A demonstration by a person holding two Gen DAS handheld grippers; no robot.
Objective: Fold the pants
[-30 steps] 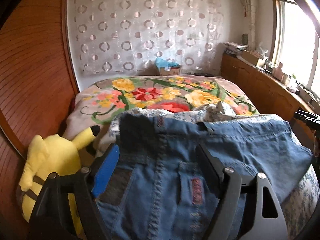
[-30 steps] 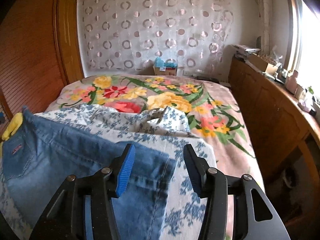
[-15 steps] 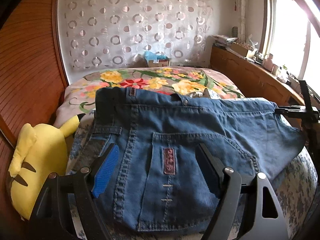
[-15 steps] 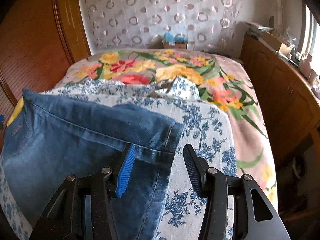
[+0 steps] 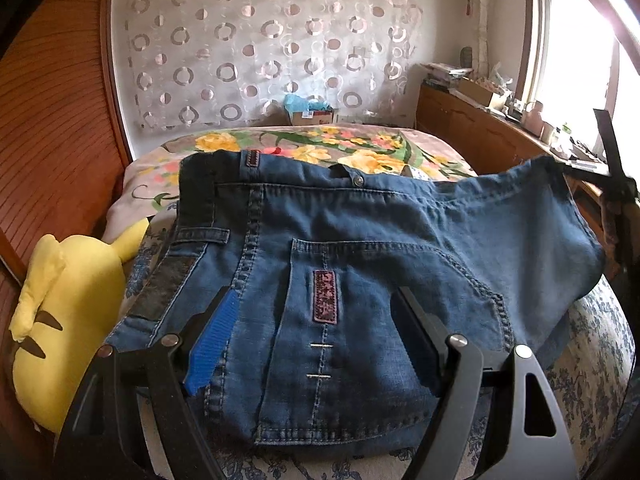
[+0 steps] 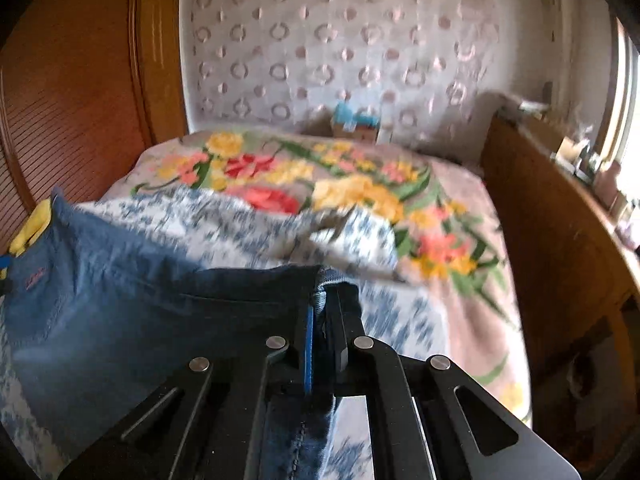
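Note:
The blue denim pants lie spread across the bed with the back pocket up and the waistband at the far side. My left gripper is open just above the pocket, one finger on each side of its red patch, with no pad pressing the cloth. My right gripper is shut on a folded edge of the pants at the right end. The left wrist view shows that same gripper holding the right corner raised off the bed.
A yellow plush toy lies at the left beside the wooden wall. Under the pants is a blue-and-white quilt, and a flowered blanket covers the far bed. A wooden cabinet runs along the right, and a cardboard box stands by the curtain.
The right gripper's jaws have shut on the pants' edge and lifted it a little. The left gripper came forward and lower over the seat of the pants, still open.

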